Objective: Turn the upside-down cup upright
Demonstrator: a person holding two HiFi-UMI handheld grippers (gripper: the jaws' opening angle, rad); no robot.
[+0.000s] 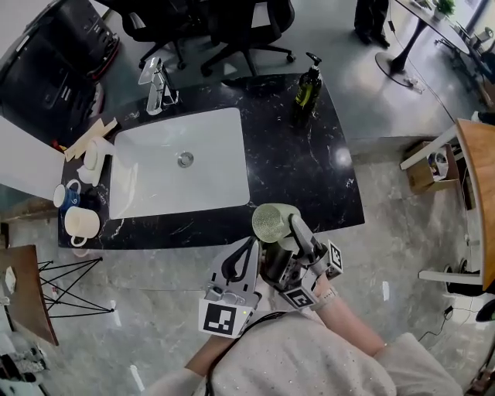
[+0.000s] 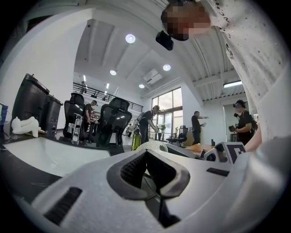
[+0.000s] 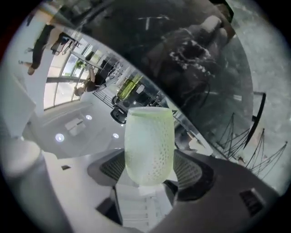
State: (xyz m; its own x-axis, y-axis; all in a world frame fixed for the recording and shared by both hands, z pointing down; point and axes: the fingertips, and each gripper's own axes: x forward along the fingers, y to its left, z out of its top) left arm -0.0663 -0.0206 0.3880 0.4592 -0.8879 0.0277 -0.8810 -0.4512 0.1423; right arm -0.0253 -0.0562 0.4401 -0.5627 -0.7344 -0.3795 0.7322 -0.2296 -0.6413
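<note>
A pale green cup (image 1: 275,222) with a dotted surface is held over the front edge of the black marble counter (image 1: 298,170). My right gripper (image 1: 283,234) is shut on it. In the right gripper view the cup (image 3: 149,144) stands out from between the two ribbed pads (image 3: 193,169), which press on its lower part, and the room behind looks turned over. My left gripper (image 1: 249,252) hangs just left of it, in front of the counter edge, shut and empty. The cup's top (image 2: 152,145) peeks over the left gripper (image 2: 146,158).
A white sink (image 1: 147,193) with a faucet (image 1: 158,85) fills the counter's left half. A soap bottle (image 1: 308,83) stands at the back right. A cream mug (image 1: 80,223) and a blue mug (image 1: 68,193) sit at the left end. Office chairs (image 1: 232,23) stand behind the counter.
</note>
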